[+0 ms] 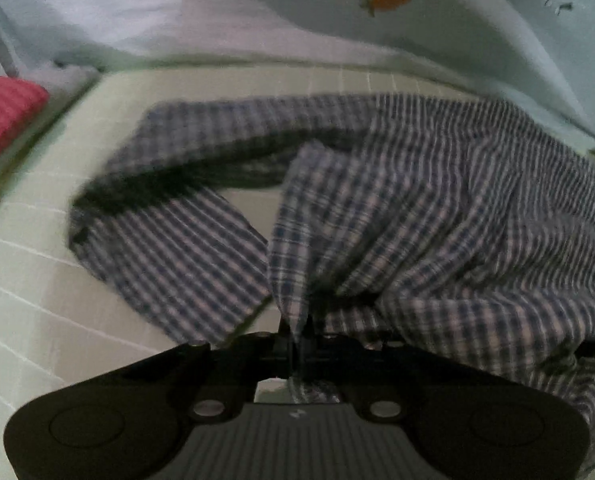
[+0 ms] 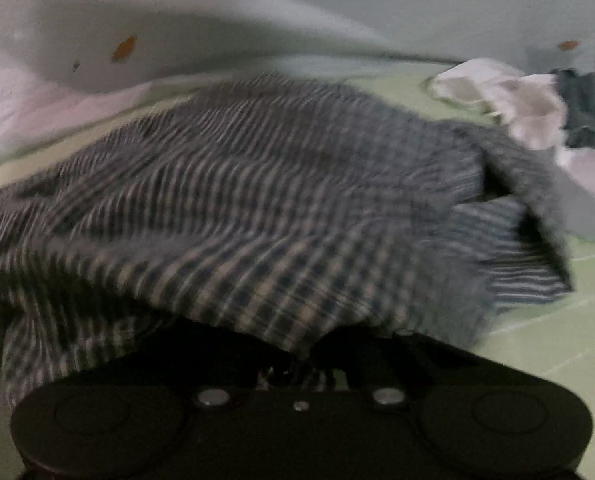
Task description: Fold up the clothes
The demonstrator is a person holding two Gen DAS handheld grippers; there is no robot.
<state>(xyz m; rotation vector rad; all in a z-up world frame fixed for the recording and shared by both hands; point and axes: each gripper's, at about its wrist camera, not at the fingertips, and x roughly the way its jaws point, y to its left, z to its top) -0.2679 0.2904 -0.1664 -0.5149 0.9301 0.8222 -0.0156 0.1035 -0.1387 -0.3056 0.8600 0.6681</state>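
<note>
Two grippers, both clamped on the same checked garment (image 1: 417, 208). Left gripper (image 1: 297, 346): jaws pinched together on a narrow pleat of cloth that rises from between the fingertips; a scrap of the same fabric hanging below the pinch, partly covered by the black body of the tool. Right gripper (image 2: 297, 364): fingertips buried under a draped hem, so the pinch itself hidden; jaws drawn close, with cloth gathered at them.

Beyond the left pinch, cloth fanning up and to the right in tight folds, one panel lying flat to the left on a pale green gridded mat (image 1: 37, 288). Dark band across the upper edge of that panel, blurred, nature unclear. Right-hand part of the garment cut off by the frame edge.

In the right wrist view, fabric spread like a low tent over the mat (image 2: 557, 344), heavily smeared by motion blur, checks readable only near the hem.

Farther out: red ribbed item (image 1: 5, 120) at far left, cropped; pale heap of other laundry (image 2: 529, 112) at upper right, soft and indistinct; light sheet with an orange carrot print (image 1: 389, 2) behind.
</note>
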